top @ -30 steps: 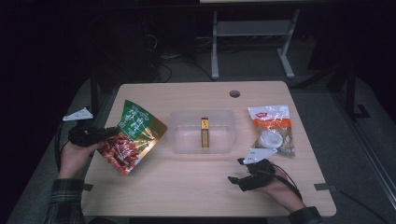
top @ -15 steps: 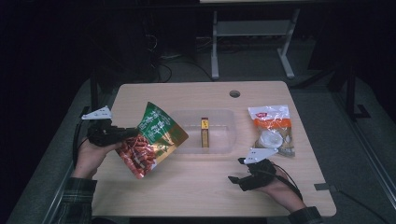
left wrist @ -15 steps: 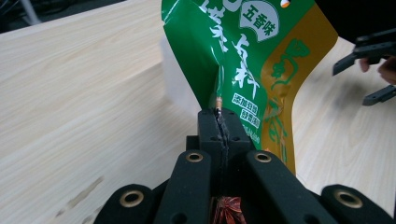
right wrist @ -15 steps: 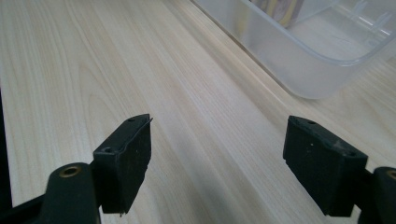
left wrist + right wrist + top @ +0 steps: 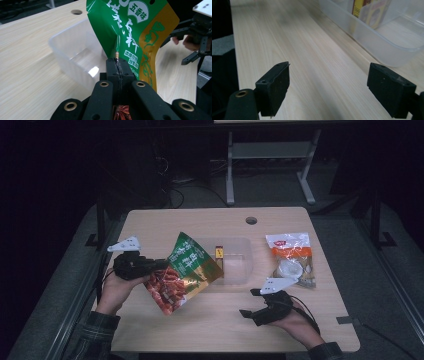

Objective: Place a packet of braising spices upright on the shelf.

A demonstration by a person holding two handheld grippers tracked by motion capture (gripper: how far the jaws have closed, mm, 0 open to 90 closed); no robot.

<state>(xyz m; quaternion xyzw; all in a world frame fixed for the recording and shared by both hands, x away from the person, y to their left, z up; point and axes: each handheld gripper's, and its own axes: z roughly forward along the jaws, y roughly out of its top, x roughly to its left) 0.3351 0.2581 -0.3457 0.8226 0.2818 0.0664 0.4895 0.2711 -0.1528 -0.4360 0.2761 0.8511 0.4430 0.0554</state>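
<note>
A green and red snack bag (image 5: 182, 272) hangs tilted above the table, over the left end of a clear plastic container (image 5: 240, 265). My left gripper (image 5: 161, 265) is shut on the bag's edge; in the left gripper view the jaws (image 5: 117, 65) pinch the green bag (image 5: 135, 32) in front of the container (image 5: 72, 55). A small yellow box (image 5: 219, 252) stands inside the container. My right gripper (image 5: 249, 303) rests near the table's front right; its jaws have just been opening and stand open (image 5: 329, 82) over bare wood, with nothing between them.
A white and orange packet (image 5: 290, 257) lies right of the container. The wooden table (image 5: 150, 225) has a cable hole (image 5: 251, 220) at the back. In the right gripper view, the container wall (image 5: 382, 47) and the yellow box (image 5: 367, 10) lie ahead to the right.
My left gripper has carried the snack bag to the right, from beside the container to over its left end. The right hand has stayed where it was.
</note>
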